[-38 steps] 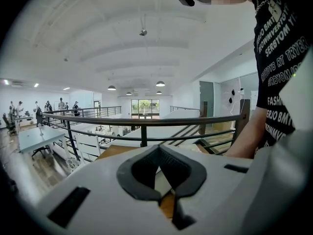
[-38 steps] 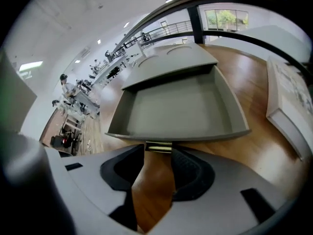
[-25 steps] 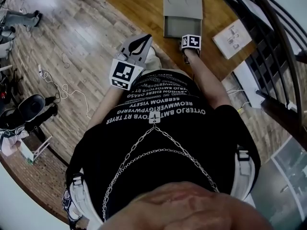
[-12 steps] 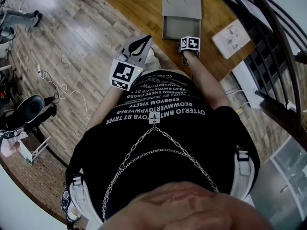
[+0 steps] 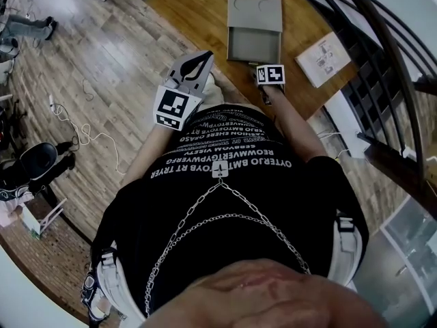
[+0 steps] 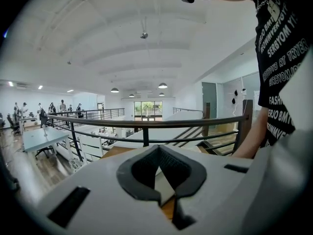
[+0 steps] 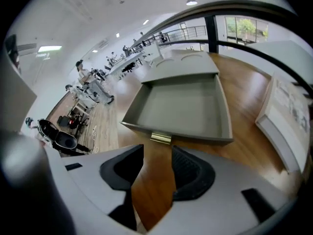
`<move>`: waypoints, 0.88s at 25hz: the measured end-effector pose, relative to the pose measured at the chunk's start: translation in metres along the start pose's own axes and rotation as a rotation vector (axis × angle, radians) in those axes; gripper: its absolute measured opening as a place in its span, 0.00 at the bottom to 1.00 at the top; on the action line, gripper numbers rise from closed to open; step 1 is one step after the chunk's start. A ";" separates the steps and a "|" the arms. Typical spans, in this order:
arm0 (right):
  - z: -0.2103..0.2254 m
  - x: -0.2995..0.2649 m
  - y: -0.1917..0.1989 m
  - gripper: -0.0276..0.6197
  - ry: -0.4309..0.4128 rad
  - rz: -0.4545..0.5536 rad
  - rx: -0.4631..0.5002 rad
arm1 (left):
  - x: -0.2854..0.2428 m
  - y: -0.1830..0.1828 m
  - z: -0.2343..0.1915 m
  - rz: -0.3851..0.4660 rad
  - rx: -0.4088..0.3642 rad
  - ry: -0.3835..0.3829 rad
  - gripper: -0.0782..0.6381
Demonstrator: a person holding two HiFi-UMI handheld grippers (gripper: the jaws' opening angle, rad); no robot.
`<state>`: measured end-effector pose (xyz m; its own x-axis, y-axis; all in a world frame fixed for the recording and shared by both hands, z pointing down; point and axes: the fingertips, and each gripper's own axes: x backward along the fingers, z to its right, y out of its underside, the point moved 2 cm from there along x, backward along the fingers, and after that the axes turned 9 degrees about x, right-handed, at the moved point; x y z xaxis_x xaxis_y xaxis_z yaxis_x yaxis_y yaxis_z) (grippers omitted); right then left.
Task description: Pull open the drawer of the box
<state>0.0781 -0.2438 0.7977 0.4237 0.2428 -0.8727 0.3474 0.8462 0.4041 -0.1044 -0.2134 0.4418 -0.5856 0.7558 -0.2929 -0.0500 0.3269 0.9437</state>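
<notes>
A grey box (image 5: 254, 9) lies on the wooden table (image 5: 184, 5), and its drawer (image 5: 254, 45) is pulled out toward me. In the right gripper view the empty drawer (image 7: 181, 106) shows a small brass handle (image 7: 160, 138) on its front. My right gripper (image 5: 261, 74) hangs just short of that handle. Its jaws (image 7: 157, 151) have just been opening and stand apart over bare wood, with nothing between them. My left gripper (image 5: 198, 63) is held near my body, off to the left of the box. Its tips (image 6: 157, 151) meet and it is empty.
A white booklet (image 5: 324, 57) lies on the table to the right of the box, also seen as a booklet (image 7: 288, 106) beside the drawer. A dark metal railing (image 5: 382, 39) runs along the right. The table's left edge drops to the plank floor (image 5: 89, 53).
My right gripper has drawn back from the drawer's front toward my body and let go of the handle. The drawer stays pulled out. The left gripper has kept still.
</notes>
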 end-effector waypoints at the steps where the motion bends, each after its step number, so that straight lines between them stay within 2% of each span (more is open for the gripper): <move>1: -0.002 0.011 -0.001 0.30 0.002 0.035 0.028 | 0.000 -0.002 -0.001 0.006 0.005 -0.005 0.12; 4: -0.009 0.055 -0.006 0.05 0.024 0.187 0.073 | 0.003 -0.008 0.001 0.023 0.007 -0.007 0.12; 10: -0.011 0.132 -0.047 0.04 0.102 0.424 0.190 | -0.002 -0.023 0.005 0.092 0.042 -0.002 0.12; 15: -0.027 0.196 -0.086 0.04 0.123 0.591 0.344 | -0.009 -0.029 0.011 0.089 -0.016 -0.010 0.12; 17: -0.031 0.222 -0.096 0.04 0.136 0.628 0.396 | -0.011 -0.030 0.012 0.078 -0.043 -0.020 0.12; 22: -0.038 0.276 -0.109 0.04 0.168 0.695 0.459 | -0.014 -0.030 0.020 0.082 -0.046 -0.010 0.12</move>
<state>0.1253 -0.2511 0.5019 0.5489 0.7342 -0.3995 0.3744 0.2114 0.9028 -0.0786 -0.2221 0.4143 -0.5814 0.7844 -0.2159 -0.0393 0.2380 0.9705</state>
